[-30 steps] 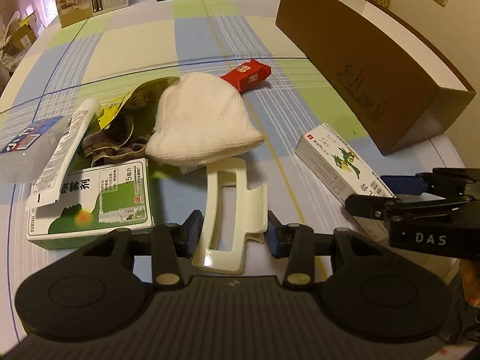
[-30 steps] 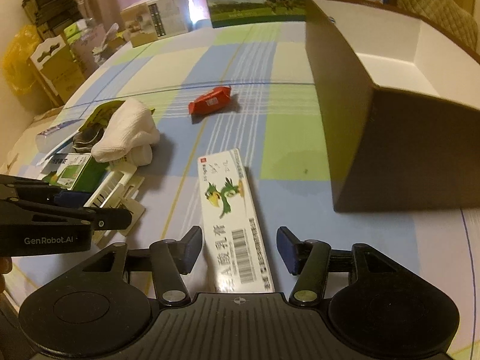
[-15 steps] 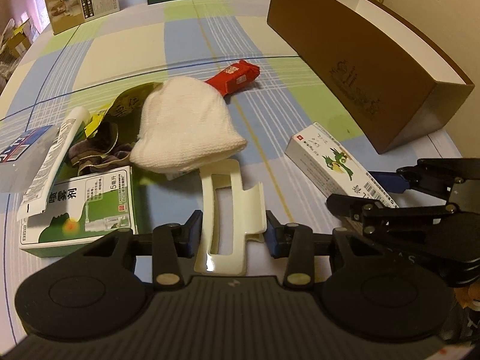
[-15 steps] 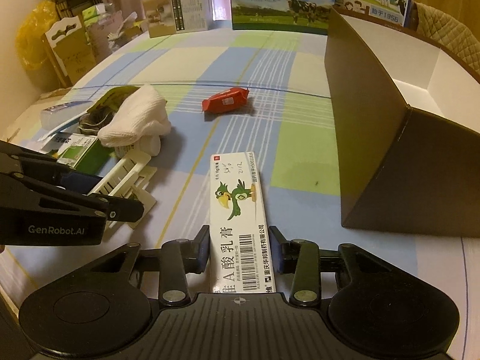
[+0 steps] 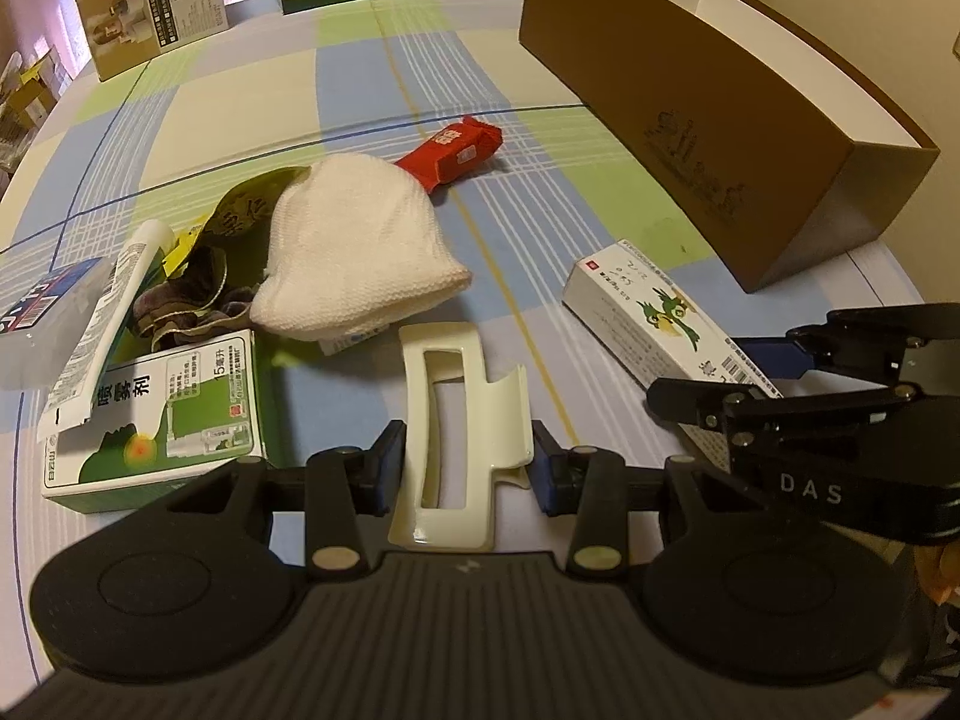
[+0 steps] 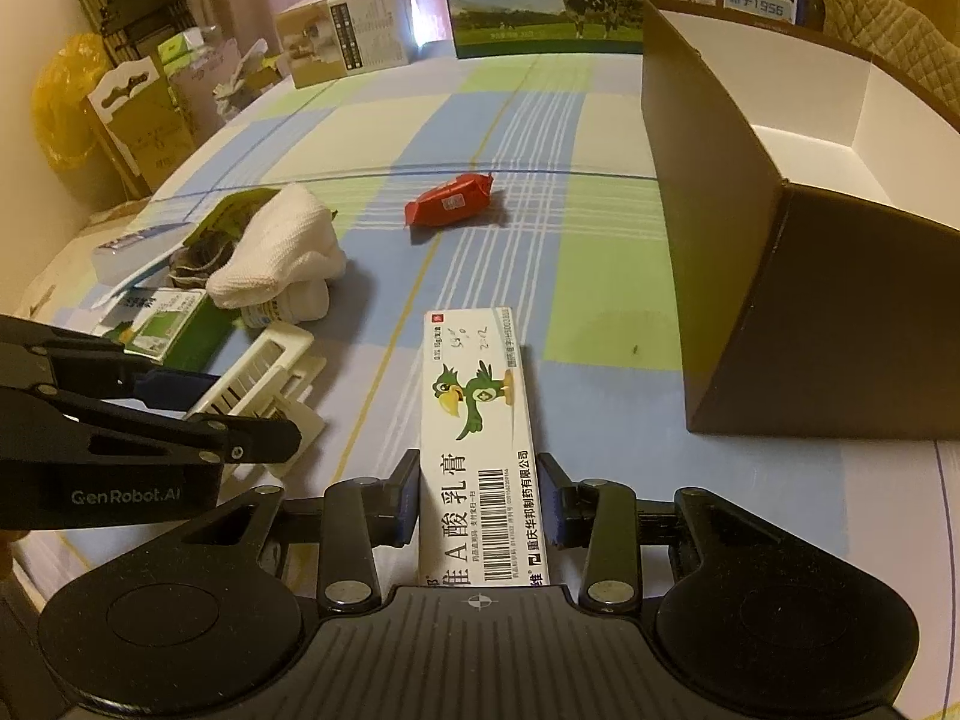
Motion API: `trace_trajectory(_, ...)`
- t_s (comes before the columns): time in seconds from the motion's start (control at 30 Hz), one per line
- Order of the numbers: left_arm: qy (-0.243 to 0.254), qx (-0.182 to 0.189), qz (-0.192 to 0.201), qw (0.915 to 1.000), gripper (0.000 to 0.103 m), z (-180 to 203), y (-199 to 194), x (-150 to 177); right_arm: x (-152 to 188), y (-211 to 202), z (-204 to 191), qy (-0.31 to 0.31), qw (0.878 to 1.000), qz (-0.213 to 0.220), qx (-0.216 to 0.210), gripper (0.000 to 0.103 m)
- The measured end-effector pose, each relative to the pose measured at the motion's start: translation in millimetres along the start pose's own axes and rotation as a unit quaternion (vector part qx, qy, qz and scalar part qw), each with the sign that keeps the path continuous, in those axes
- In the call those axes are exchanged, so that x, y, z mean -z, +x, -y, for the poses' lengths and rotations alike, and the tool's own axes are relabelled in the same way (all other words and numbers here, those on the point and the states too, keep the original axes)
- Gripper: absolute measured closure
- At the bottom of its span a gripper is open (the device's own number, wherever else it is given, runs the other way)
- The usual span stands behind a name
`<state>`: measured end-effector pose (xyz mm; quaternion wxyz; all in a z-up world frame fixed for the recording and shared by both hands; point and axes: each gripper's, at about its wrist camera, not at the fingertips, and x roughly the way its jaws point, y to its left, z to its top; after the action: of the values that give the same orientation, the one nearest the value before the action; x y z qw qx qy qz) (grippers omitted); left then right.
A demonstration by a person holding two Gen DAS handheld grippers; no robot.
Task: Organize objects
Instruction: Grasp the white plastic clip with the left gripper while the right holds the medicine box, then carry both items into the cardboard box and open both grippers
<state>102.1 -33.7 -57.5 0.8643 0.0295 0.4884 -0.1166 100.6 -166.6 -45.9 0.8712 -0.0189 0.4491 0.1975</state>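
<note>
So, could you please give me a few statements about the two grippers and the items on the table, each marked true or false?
1. The left gripper is shut on the cream clip. True.
2. The right gripper grips the red packet. False: it is shut on the white carton; the packet lies alone further up the table.
3. The brown box is open on top and looks empty where visible. True.
4. The white cloth lies inside the brown box. False: it sits on the tablecloth among the clutter.
5. The green box stands upright. False: it lies flat.
</note>
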Motion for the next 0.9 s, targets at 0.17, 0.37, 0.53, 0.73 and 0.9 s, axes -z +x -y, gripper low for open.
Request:
trace_trajectory(0.17,-0.007,0.0,0.006,1.0,0.066,1.5,-8.1,0.6,1.4,-12.1,1.0,0.01,1.0,0.012,-0.01,0.068)
trace_trajectory(0.37,-0.012,0.003,0.016,0.9998,0.067,5.6,-22.7,5.4,0.8,-33.8,-1.6,0.017,0.999,0.041,-0.021,0.068)
trace_trajectory(0.53,-0.024,0.003,0.039,0.999,0.067,7.2,-39.8,4.9,-1.4,-46.4,-2.4,0.024,0.998,0.057,-0.022,0.068)
trace_trajectory(0.73,-0.024,-0.011,0.068,0.9973,0.067,14.8,-61.5,-0.5,-9.9,-67.2,0.2,0.037,0.995,0.087,-0.03,0.068)
trace_trajectory(0.9,-0.025,-0.014,0.104,0.9942,0.067,24.6,-85.9,-17.9,-25.5,-101.6,13.6,0.058,0.989,0.129,-0.044,0.068)
